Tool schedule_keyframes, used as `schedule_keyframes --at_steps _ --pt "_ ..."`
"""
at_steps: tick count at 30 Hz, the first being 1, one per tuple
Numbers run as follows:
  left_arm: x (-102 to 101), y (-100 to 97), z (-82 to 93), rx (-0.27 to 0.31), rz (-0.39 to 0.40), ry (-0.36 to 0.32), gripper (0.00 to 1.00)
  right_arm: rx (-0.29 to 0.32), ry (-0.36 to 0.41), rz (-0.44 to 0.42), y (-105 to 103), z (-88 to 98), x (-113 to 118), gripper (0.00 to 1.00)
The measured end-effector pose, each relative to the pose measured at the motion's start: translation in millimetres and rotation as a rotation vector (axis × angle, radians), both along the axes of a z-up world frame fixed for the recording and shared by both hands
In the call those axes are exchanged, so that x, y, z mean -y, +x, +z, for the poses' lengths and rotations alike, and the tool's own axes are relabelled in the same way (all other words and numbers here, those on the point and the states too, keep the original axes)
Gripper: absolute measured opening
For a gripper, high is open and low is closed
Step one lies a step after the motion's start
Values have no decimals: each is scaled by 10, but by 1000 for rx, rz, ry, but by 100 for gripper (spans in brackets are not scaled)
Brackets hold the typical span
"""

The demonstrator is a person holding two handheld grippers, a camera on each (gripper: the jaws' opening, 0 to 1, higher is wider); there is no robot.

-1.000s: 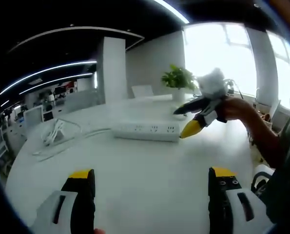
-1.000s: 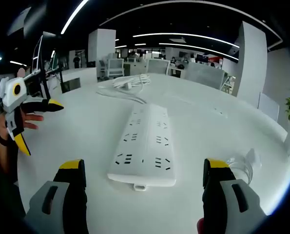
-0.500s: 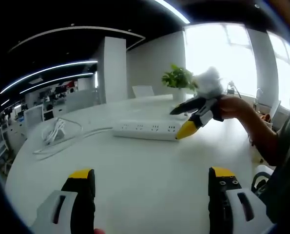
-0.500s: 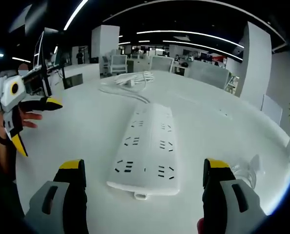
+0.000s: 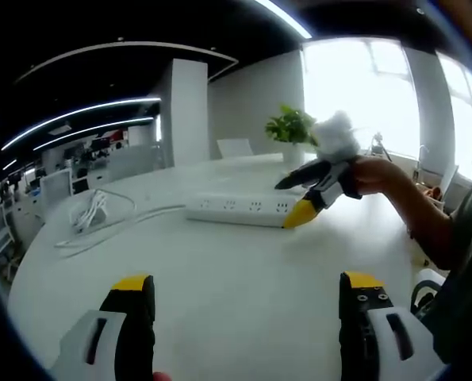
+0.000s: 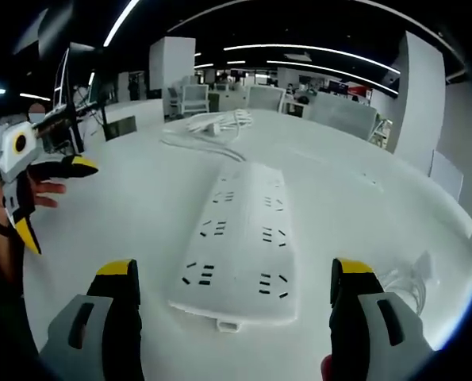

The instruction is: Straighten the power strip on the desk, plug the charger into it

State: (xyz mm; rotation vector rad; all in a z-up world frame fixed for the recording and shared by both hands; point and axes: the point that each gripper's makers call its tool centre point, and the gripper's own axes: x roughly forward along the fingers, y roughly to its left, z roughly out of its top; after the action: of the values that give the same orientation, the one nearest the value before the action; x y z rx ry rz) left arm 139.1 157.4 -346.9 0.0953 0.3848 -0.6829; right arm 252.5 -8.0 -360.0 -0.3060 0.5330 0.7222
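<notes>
In the right gripper view, the right gripper (image 6: 234, 298) rises from the bottom edge with its two grey jaws spread wide, each tipped with a yellow cap over black pads, and nothing between them. Just beyond the gap lies the power strip (image 6: 239, 238), a long flat slab of smooth white plastic with rounded corners, two rows of dark socket slots along its top and a small tab at its near end; it rests flat on the bench (image 6: 140, 206), a broad, glossy white surface with a curved edge. A white cable (image 6: 212, 123) lies in a loose coil on the bench past the far end of the strip. At the left edge of this view the left gripper (image 6: 49, 198) hangs in the air, held by a hand (image 6: 37, 190), its yellow-tipped jaws parted and holding nothing. In the left gripper view, that gripper's own jaws stand wide apart over bare bench, empty. Farther off, the right gripper hovers over the near end of the power strip, gripped by a hand (image 5: 378, 175), its black and yellow jaws open. Behind it stands a leafy green plant (image 5: 289, 127) before a bright window (image 5: 362, 87).
</notes>
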Motion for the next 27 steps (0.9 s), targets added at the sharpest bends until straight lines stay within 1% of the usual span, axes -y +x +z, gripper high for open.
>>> schedule_keyframes --at_steps 6,8,12,21,27 --pt "-4 2 -8 -1 1 -1 100 -4 0 3 27 4 -31 100" --pt "-6 4 -8 -1 3 -4 100 -4 11 9 29 16 -57 100" --pt "-17 11 -13 -1 7 -5 100 -4 -9 6 53 -11 -58 100" --pt "-4 8 -14 -1 4 -7 100 -15 -11 5 85 -36 -62 100" --pt "4 7 -16 0 0 -7 100 -26 -29 -2 116 -84 -50 99"
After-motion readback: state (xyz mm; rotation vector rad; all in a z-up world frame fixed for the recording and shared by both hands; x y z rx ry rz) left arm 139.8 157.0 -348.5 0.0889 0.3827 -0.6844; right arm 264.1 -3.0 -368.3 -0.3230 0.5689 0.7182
